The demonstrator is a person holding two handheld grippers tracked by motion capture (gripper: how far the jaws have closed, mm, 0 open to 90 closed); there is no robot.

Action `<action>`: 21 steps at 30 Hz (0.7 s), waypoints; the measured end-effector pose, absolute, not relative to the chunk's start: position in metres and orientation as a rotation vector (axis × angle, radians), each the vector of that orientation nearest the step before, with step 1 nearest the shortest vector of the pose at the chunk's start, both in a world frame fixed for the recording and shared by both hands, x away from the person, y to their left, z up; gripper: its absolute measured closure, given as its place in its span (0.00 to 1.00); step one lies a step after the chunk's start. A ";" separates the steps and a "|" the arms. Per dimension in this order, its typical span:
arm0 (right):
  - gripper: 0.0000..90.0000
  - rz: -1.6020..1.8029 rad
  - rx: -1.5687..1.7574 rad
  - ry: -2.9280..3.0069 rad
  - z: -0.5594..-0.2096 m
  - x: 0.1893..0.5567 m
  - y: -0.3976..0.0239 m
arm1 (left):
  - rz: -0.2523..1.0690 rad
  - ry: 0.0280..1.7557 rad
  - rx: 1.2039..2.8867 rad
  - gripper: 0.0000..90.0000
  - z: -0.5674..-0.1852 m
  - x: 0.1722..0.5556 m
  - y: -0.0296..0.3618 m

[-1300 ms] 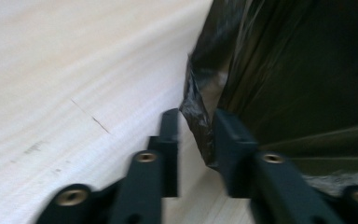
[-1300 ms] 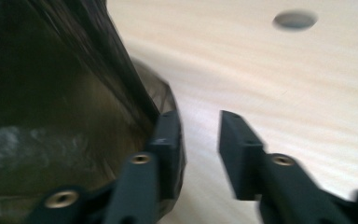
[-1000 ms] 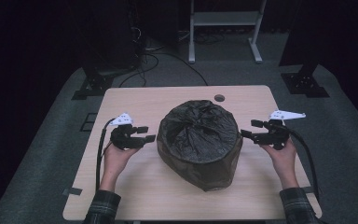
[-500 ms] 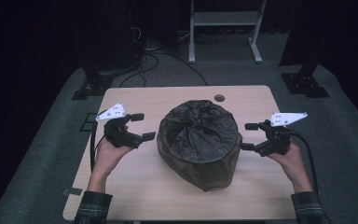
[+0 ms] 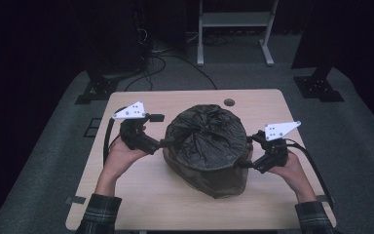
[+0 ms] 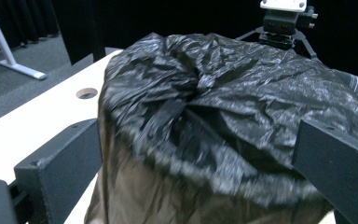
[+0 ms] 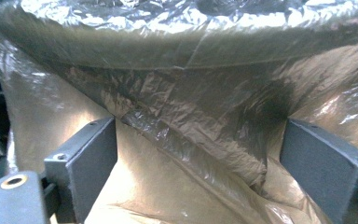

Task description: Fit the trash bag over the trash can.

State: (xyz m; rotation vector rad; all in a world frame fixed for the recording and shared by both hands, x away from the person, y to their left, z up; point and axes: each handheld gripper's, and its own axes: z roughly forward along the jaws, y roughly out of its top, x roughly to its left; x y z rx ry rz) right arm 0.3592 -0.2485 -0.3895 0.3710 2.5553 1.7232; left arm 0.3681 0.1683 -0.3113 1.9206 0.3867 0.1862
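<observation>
A pale wooden table [image 5: 126, 195] carries the work, with a small round hole [image 5: 229, 102] near its far edge. At its middle stands a round bin wrapped in a black plastic bag [image 5: 207, 146], the film gathered into a puckered bunch on top and stretched down the sides, so the bag seems to be turned over the bin as a liner or cover. The left gripper [image 5: 159, 130] sits at the bag's left rim, its jaws spread wide, having just been opening, with the crinkled top ahead of them and nothing pinched. The right gripper [image 5: 247, 152] faces the opposite side wall, jaws likewise parted and opening lately, loose film between them ungripped.
</observation>
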 end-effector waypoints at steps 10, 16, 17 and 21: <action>0.11 1.766 0.372 2.512 -0.396 0.350 -0.227 | 0.193 0.361 1.938 0.00 -0.299 0.365 0.161; 0.11 1.734 0.364 2.506 -0.393 0.343 -0.213 | 0.196 0.347 1.960 0.00 -0.290 0.364 0.152; 0.11 1.734 0.364 2.506 -0.393 0.343 -0.213 | 0.192 0.344 1.969 0.00 -0.289 0.363 0.149; 0.11 1.753 0.380 2.437 -0.387 0.339 -0.217 | 0.186 0.333 2.023 0.00 -0.281 0.363 0.130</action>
